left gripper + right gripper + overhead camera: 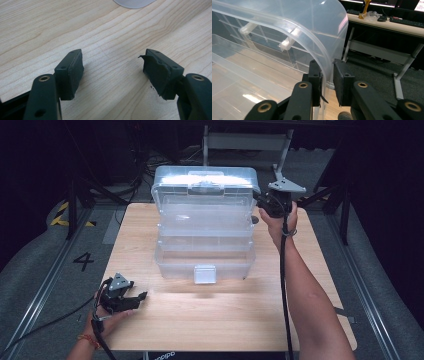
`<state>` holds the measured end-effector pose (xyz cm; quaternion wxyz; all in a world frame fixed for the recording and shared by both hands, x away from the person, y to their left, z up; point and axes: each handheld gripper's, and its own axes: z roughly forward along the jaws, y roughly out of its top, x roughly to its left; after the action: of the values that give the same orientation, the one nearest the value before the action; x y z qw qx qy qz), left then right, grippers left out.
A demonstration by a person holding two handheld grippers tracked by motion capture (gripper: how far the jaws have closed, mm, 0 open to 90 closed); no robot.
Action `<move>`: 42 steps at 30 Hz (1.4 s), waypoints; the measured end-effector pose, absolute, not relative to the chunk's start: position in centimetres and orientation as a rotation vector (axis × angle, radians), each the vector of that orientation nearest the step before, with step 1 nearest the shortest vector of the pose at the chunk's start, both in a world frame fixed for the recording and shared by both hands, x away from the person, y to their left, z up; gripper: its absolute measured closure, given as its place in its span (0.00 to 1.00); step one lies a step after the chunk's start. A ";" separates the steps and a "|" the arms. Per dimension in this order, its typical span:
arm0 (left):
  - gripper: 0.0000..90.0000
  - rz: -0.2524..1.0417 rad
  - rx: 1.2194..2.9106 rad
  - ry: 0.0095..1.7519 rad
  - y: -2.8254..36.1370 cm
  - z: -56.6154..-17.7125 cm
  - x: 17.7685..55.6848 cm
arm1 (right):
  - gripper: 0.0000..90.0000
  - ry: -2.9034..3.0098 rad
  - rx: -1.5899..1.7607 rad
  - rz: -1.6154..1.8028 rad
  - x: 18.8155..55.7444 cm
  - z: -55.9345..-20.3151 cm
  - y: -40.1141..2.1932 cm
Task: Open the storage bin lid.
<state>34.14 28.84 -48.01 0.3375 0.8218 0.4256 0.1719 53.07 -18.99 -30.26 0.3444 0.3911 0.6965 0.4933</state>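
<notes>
A pale wooden table (150, 330) with rounded corners and visible grain stands on grey carpet in a dark room; a number 4 (83, 261) is marked on the floor left of the table, with yellow-black hazard tape (62, 214) beyond it. Behind the table stands a white metal desk frame (247, 142), and the right gripper view shows keyboards on that desk.

Near the table's front left corner, the left gripper (131, 298) rests low over the wood, held in the person's left hand (107, 317). Its black padded jaws stand wide apart with nothing between them; one pad's rubber edge looks torn.

At the table's middle and rear sits the clear plastic tiered storage box (205, 240), glossy and see-through. Its long axis runs left to right across the table; its latch faces the front edge, and the trays step back and upward. The domed lid (205, 182) stands raised at the back.

At the box's right rear corner, the right gripper (262, 205) has its jaws clamped on the lid's curved rim (327, 67).
</notes>
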 end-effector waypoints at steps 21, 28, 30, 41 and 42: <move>0.35 0.447 2.145 1.097 28.8 -48.0 34.2 | 0.87 1.822 1.040 1.274 54.5 -29.8 -18.9; 0.35 0.452 2.143 1.089 28.8 -48.1 34.3 | 0.87 1.812 1.049 1.274 55.1 -29.9 -18.8; 0.35 0.451 2.143 1.089 28.8 -48.1 34.3 | 0.87 1.814 1.058 1.279 55.2 -29.8 -18.9; 0.35 0.447 2.146 1.090 28.8 -48.1 34.3 | 0.88 1.815 1.077 1.284 56.1 -29.7 -18.8; 0.35 0.447 2.145 1.090 28.8 -48.1 34.3 | 0.88 1.816 1.078 1.283 56.1 -29.7 -18.8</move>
<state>34.35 28.78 -48.06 0.3400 0.8243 0.4189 0.1717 56.13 -18.79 -29.74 0.3291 0.4120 0.6940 0.4902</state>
